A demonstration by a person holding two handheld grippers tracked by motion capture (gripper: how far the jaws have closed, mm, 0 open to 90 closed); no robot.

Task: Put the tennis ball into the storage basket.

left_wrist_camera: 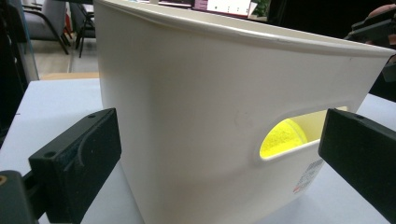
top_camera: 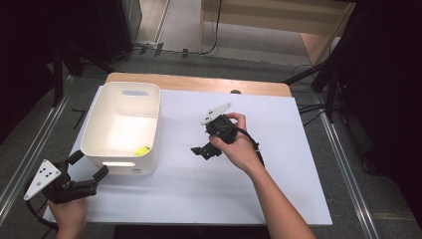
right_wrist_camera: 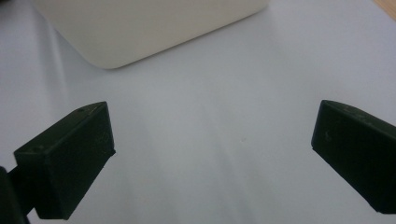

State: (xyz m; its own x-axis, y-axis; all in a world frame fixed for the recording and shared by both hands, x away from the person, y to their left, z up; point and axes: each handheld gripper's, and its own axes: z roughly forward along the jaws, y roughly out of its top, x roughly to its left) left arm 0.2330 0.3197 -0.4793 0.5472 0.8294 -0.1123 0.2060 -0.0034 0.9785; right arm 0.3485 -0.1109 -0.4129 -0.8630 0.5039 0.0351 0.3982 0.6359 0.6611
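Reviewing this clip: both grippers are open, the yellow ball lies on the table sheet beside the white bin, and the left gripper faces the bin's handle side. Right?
Not quite. The yellow ball lies inside the white bin, at its near end, as the high view shows; the left gripper view shows it through the handle slot. The left gripper and right gripper are open.

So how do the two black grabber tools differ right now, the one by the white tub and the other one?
The left gripper sits at the near corner of the white tub, its jaws pointed at the tub wall; the right gripper is out over the bare white table, apart from the tub. Through the tub's handle slot the left gripper view shows a yellow ball; the right gripper faces plain tabletop. Both are open and hold nothing.
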